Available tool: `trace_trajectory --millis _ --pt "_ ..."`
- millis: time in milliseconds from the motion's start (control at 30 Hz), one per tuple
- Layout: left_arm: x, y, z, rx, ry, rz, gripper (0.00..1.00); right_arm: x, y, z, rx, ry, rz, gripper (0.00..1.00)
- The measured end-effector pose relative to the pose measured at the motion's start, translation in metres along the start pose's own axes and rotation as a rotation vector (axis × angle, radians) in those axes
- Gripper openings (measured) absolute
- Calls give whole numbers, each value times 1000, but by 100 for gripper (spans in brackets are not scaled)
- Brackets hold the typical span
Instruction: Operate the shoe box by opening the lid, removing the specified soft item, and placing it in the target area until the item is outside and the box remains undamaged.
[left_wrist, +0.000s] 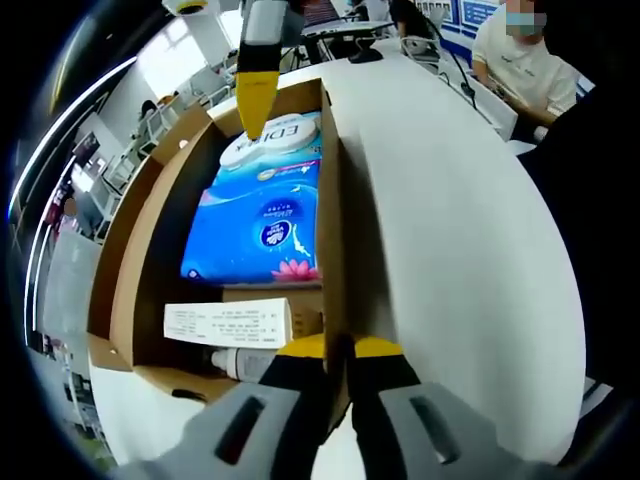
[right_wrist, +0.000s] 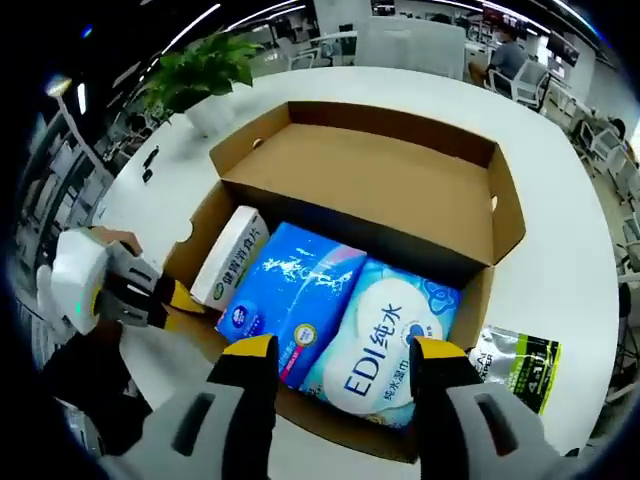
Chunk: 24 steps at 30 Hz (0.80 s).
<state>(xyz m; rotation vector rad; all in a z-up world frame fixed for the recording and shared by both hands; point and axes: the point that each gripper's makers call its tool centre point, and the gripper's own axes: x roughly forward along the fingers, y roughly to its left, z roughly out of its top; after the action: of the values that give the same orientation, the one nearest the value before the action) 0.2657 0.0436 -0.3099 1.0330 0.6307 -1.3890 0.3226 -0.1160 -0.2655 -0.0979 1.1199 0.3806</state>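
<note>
While the cardboard shoe box (right_wrist: 400, 190) sits open on the white table (right_wrist: 560, 290), its lid (right_wrist: 390, 150) folded back and standing up on the far side, the soft packs lie flat inside it. Seen from the right gripper view, going left to right: the left gripper (right_wrist: 185, 300) comes in at the box's left wall, its yellow tips clamped on that wall. Just inside is a white carton (right_wrist: 230, 255) lying along the wall. Next to it lies the blue tissue pack (right_wrist: 290, 300), its long axis running from the near wall toward the lid. Touching it on the right is the pale blue wipes pack (right_wrist: 390, 345), printed "EDI", lying the same way, its near end between the yellow tips of the right gripper (right_wrist: 343, 365), whose jaws stand apart just above the pack, holding nothing. Right of the box, on the table, lies a small dark sachet (right_wrist: 515, 365). A potted plant (right_wrist: 205, 75) stands well behind the box.

From the left gripper view, the left gripper (left_wrist: 338, 350) pinches the box wall (left_wrist: 332, 200), the white carton and a small bottle (left_wrist: 240, 362) lie nearest, then the tissue pack (left_wrist: 260, 225), then the wipes pack (left_wrist: 280, 140) with one right gripper tip (left_wrist: 255, 100) over it. A person (left_wrist: 525, 60) sits beyond the table.
</note>
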Motion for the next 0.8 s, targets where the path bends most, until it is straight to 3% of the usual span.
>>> trace_trajectory --millis 200,267,633,800 --pt "0 -1 -1 -3 4 2 5 9 -5 -15 70 71 -37 59" --pt "0 -1 -1 2 4 5 5 12 -14 -20 56 100 -95 59" --pt "0 -2 -1 1 6 10 6 17 -33 -13 57 127 -199 56" --pt "0 -2 -1 4 7 13 6 28 -38 -13 66 207 -275 58"
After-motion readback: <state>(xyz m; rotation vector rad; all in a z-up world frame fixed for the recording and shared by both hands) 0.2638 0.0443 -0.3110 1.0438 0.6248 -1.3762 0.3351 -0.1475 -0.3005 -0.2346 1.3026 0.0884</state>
